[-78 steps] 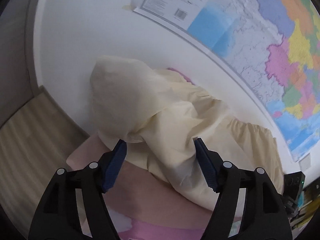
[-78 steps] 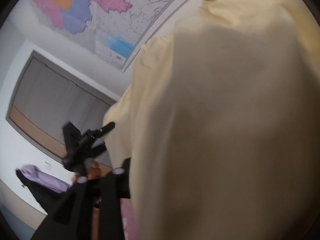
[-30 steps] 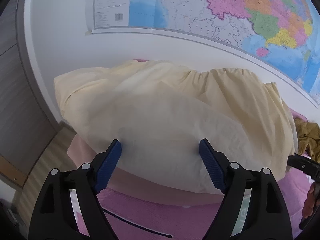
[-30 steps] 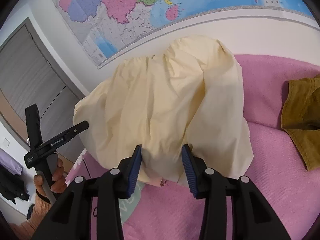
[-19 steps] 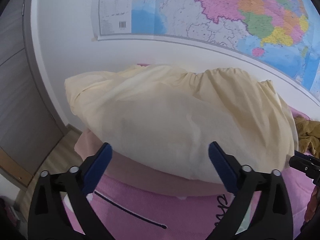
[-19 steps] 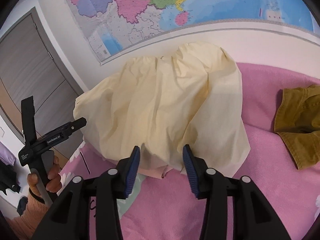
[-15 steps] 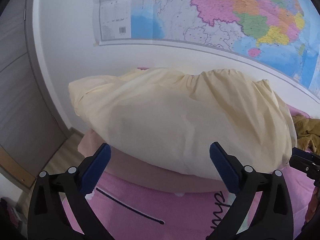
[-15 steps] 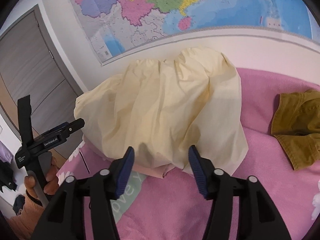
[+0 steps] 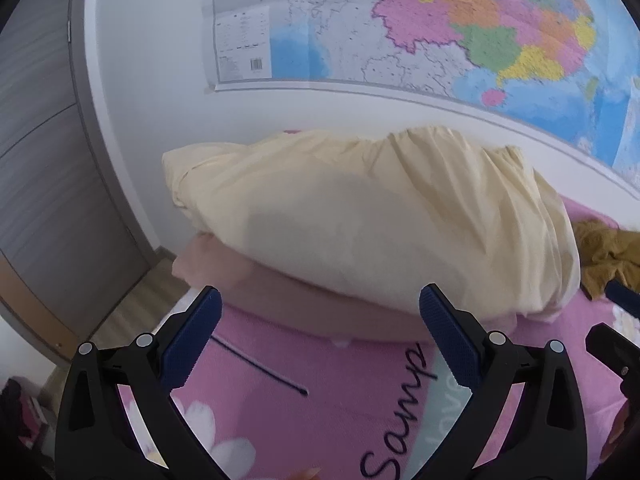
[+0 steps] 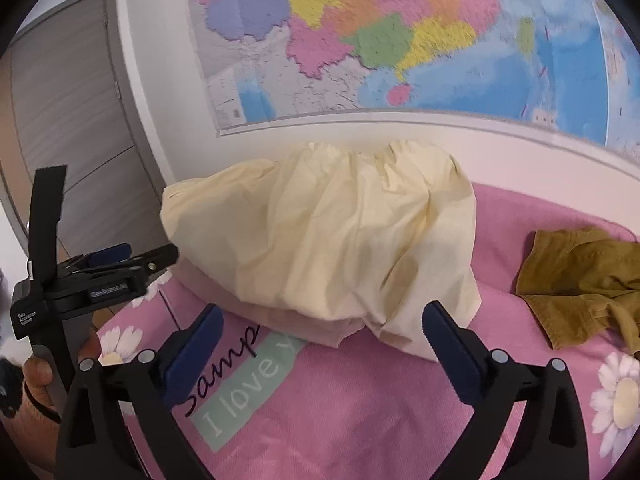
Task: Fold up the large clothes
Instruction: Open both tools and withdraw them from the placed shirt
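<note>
A pale yellow garment lies folded in a loose mound on top of a folded light pink garment at the back of the pink bed cover. It also shows in the right wrist view, over the pink garment. My left gripper is open and empty, just in front of the pile. My right gripper is open and empty, also in front of the pile. The left gripper appears at the left of the right wrist view.
A crumpled mustard-brown garment lies to the right on the pink flowered cover. A map hangs on the white wall behind. A grey door and wood floor lie to the left, past the bed edge.
The right gripper let go of the yellow garment, which settled onto the pink one. Both grippers opened wide and drew back from the pile.
</note>
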### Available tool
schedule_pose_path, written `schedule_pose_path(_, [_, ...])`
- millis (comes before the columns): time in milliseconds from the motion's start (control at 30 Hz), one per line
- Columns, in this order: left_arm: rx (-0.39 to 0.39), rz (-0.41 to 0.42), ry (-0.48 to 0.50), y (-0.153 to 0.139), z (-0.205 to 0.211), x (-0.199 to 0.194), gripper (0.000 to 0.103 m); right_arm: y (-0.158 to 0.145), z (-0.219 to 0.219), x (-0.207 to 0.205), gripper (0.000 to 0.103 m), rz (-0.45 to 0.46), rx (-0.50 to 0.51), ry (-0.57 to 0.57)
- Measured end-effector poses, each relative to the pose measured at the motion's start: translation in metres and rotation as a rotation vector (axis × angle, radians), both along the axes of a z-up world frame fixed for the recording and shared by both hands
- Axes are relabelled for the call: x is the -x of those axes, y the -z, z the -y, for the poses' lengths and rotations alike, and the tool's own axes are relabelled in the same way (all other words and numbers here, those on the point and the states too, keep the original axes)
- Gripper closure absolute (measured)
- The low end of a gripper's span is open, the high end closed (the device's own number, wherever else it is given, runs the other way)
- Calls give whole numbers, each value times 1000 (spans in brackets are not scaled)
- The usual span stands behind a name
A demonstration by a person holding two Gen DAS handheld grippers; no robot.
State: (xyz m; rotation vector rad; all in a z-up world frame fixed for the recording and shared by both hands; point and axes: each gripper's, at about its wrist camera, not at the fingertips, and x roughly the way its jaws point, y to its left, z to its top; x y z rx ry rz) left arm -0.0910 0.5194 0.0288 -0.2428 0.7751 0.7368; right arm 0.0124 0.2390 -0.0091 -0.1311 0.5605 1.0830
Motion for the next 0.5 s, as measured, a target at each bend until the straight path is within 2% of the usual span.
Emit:
schedule_pose_path(267, [-7, -11, 27, 3, 35, 14, 5, 8, 18, 27, 6, 45, 32, 16])
schedule_pose_path(500, [13, -27, 25, 4, 56, 19, 5, 14, 37, 33, 6, 19, 11, 39])
